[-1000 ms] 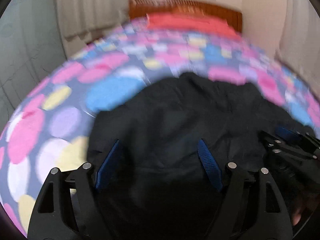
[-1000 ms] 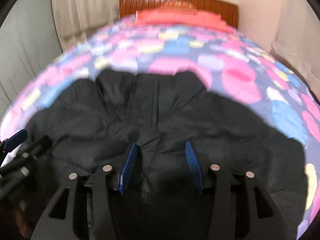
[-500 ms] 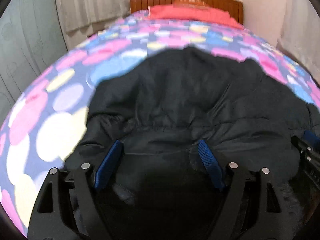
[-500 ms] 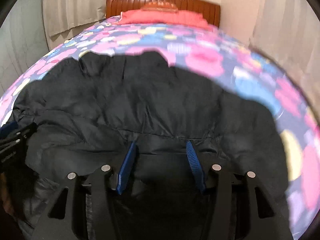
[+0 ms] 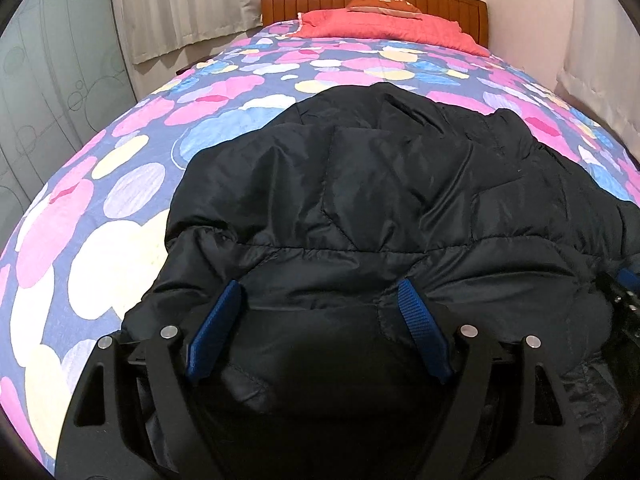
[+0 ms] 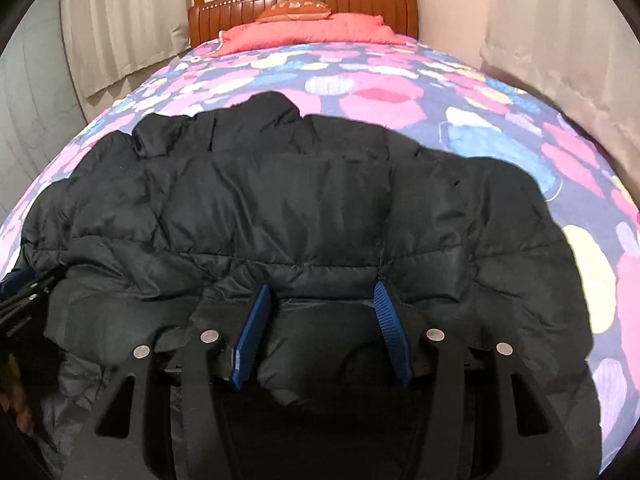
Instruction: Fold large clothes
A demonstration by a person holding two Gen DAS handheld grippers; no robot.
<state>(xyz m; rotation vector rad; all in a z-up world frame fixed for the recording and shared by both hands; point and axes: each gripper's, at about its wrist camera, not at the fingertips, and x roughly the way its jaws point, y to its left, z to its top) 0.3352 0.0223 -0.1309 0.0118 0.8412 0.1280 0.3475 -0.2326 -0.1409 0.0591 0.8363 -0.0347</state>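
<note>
Garment: black quilted puffer jacket (image 5: 380, 208) of shiny padded fabric, spread across the near end of the bed, its bulk bunched toward the near edge.
Bedding: bed cover (image 5: 132, 184) printed with pink, blue, yellow and lilac blobs on a blue-grey ground; jacket lies directly on it.
Left tool (image 5: 318, 298): black frame with blue ribbed pads (image 5: 214, 330), pads spread wide; a thick fold of the jacket's near edge bulges up between them. Whether the pads press on the fabric cannot be told.
Right tool (image 6: 322, 300): same build, blue pads (image 6: 252, 336) at a middling spread; a padded roll of the jacket's near edge sits between them, touching both pads. Firmness of the hold cannot be told.
Relative placing: both tools at the jacket's near edge, side by side and apart; the right tool's black frame shows at the right rim of the left view (image 5: 622, 300).
Head of bed: coral-red pillow (image 6: 304, 34) with a small orange cushion (image 6: 296, 10) behind it, against a brown wooden headboard (image 6: 224, 10).
Surroundings: cream curtains (image 5: 180, 4) at the left wall.
</note>
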